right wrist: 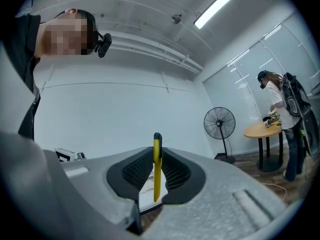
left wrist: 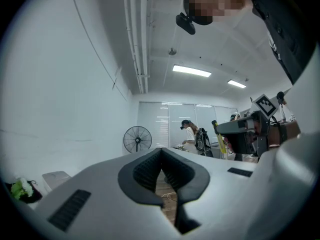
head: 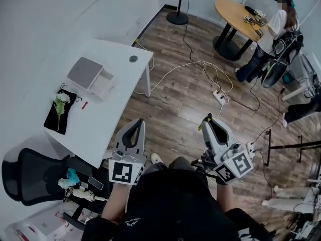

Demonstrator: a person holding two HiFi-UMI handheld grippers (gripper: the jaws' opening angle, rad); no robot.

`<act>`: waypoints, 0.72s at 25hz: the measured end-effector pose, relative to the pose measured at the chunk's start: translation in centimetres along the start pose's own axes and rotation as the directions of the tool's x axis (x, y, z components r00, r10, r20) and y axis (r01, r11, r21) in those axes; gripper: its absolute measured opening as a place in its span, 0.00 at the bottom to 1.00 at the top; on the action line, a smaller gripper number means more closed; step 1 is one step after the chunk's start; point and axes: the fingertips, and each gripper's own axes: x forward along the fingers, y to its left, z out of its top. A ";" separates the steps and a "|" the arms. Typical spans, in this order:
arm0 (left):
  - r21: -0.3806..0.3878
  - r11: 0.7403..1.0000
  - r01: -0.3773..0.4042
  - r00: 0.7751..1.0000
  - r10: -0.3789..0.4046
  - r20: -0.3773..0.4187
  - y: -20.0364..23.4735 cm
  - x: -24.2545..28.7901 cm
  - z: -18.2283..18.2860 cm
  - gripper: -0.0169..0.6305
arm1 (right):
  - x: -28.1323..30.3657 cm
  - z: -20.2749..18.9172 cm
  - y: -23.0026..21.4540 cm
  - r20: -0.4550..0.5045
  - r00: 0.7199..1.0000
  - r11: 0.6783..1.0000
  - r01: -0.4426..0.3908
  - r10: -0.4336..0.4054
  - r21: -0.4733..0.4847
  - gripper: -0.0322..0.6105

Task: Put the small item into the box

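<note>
My right gripper (head: pixel 207 117) is held over the wooden floor, right of the white table (head: pixel 115 92), shut on a thin yellow stick-like item with a black tip (right wrist: pixel 157 176). That item stands upright between the pads of the right gripper (right wrist: pixel 157 154). My left gripper (head: pixel 139 121) is near the table's front edge, its jaws shut with nothing between them. In the left gripper view the left gripper (left wrist: pixel 161 151) points out over the room. A grey box (head: pixel 86 72) lies on the table's far side, with a white part beside it. A small red item (head: pixel 84 105) lies on the tabletop.
A black cloth with a white flower (head: pixel 60 109) lies at the table's left. A black office chair (head: pixel 30 174) stands at the lower left. Cables and a power strip (head: pixel 219 97) cross the floor. A person (head: pixel 273 34) stands at a round wooden table (head: pixel 235 11) beside a fan (head: pixel 179 4).
</note>
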 end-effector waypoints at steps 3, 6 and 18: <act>0.001 1.000 -0.007 1.000 0.007 -0.014 0.9 0.3 -0.5 0.03 | 1.4 0.1 0.1 -0.005 1.000 1.000 -0.009 0.009 -0.006 0.13; -0.001 1.000 -0.014 1.000 0.014 -0.013 1.6 0.9 -0.2 0.03 | 2.7 0.4 -0.2 -0.013 1.000 1.000 -0.016 0.016 0.000 0.13; 0.026 0.980 -0.195 0.980 0.196 -0.020 8.0 4.5 -0.2 0.03 | 12.1 1.5 -4.4 -0.031 0.989 0.989 -0.145 0.145 0.020 0.13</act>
